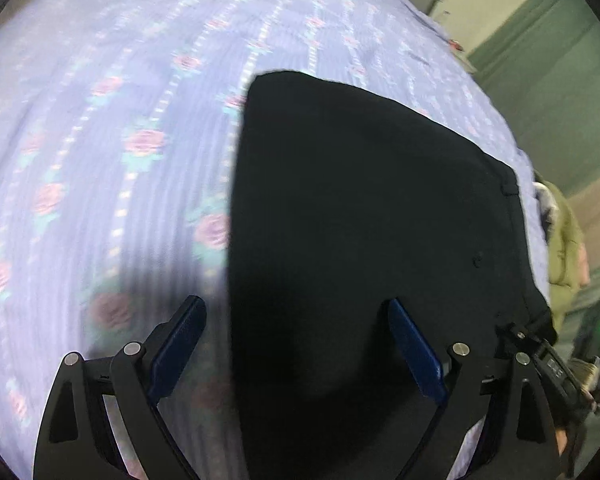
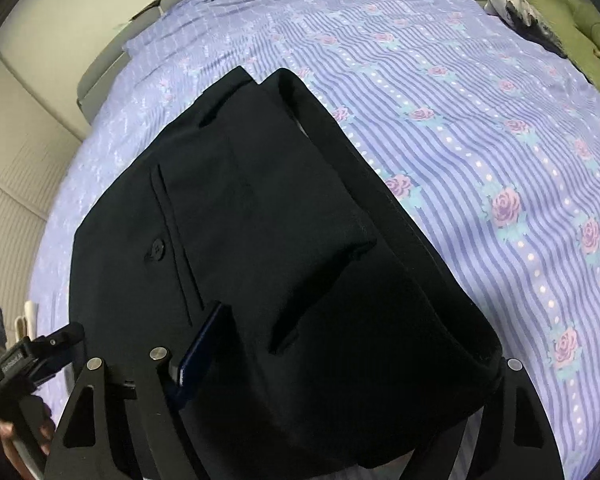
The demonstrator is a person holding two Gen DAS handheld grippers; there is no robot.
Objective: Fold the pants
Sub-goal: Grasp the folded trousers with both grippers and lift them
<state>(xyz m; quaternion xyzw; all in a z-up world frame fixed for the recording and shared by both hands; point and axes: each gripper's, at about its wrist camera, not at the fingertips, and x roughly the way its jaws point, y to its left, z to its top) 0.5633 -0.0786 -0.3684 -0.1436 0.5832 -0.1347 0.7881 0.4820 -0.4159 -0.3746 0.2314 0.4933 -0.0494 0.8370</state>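
Black pants (image 1: pixel 360 220) lie folded on a lilac bedsheet with pink roses (image 1: pixel 100 140). In the left wrist view my left gripper (image 1: pixel 296 328) is open, its blue pads spread wide; the left pad is over the sheet and the right pad over the pants' near end. In the right wrist view the pants (image 2: pixel 260 240) lie folded with a back pocket and button showing. My right gripper (image 2: pixel 320 360) has its jaws wide apart; the left blue finger (image 2: pixel 198 348) lies on the cloth, and the right finger is hidden under the fabric fold.
The bedsheet (image 2: pixel 480 140) spreads wide to the right of the pants. An olive green garment (image 2: pixel 580 32) and a grey patterned cloth (image 2: pixel 516 12) lie at the far right corner. A green wall (image 1: pixel 540 80) and the bed's edge lie to the right in the left wrist view.
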